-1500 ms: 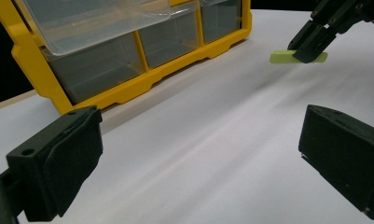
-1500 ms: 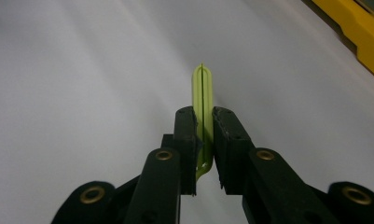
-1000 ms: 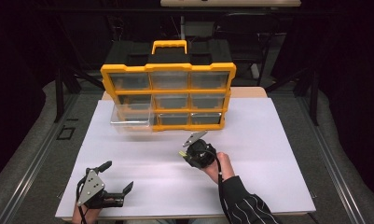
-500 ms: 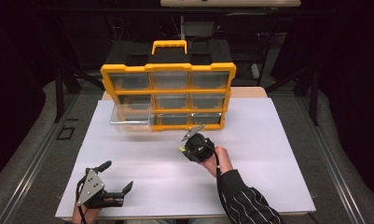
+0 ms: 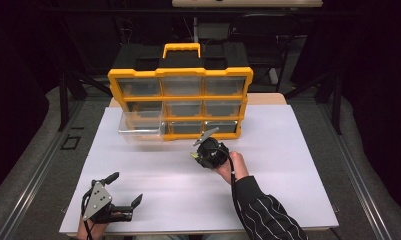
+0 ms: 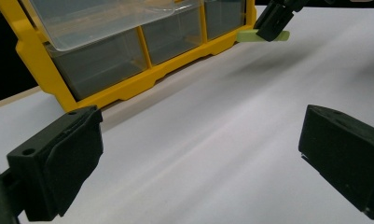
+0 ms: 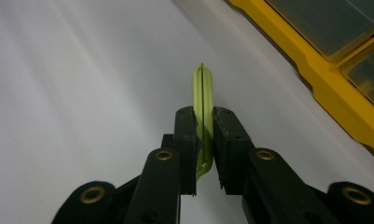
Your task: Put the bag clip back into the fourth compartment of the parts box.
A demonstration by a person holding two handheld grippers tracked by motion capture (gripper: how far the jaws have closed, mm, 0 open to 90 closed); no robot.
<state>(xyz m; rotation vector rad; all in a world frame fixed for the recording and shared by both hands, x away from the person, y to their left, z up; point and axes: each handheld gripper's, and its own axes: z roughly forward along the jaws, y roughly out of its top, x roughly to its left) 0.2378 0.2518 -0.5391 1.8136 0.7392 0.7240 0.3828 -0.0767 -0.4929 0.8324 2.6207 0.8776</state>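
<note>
A yellow drawer cabinet point(image 5: 180, 97) stands at the back of the white table top point(image 5: 288, 165). Its clear lower-left drawer point(image 5: 140, 127) is pulled out over the table. In front of the cabinet, my right gripper point(image 5: 197, 154) is shut on a thin pale-green strip point(image 7: 203, 88), which pokes out beyond the fingertips point(image 7: 185, 126). The left gripper view shows that strip point(image 6: 250, 36) in the right gripper point(image 6: 274, 21) near the cabinet's lower corner. My left gripper point(image 5: 125, 189) rests at the front left, open, with nothing between its pads point(image 6: 77, 149).
The cabinet's yellow base point(image 6: 128, 88) and the pulled-out drawer point(image 6: 105, 18) lie ahead of the left gripper. A yellow carry handle point(image 5: 181, 48) tops the cabinet. White table surface point(image 7: 82, 93) stretches between the two grippers. Dark floor surrounds the table.
My right hand has drifted slightly toward the cabinet, still gripping the green strip. The left gripper has stayed where it was.
</note>
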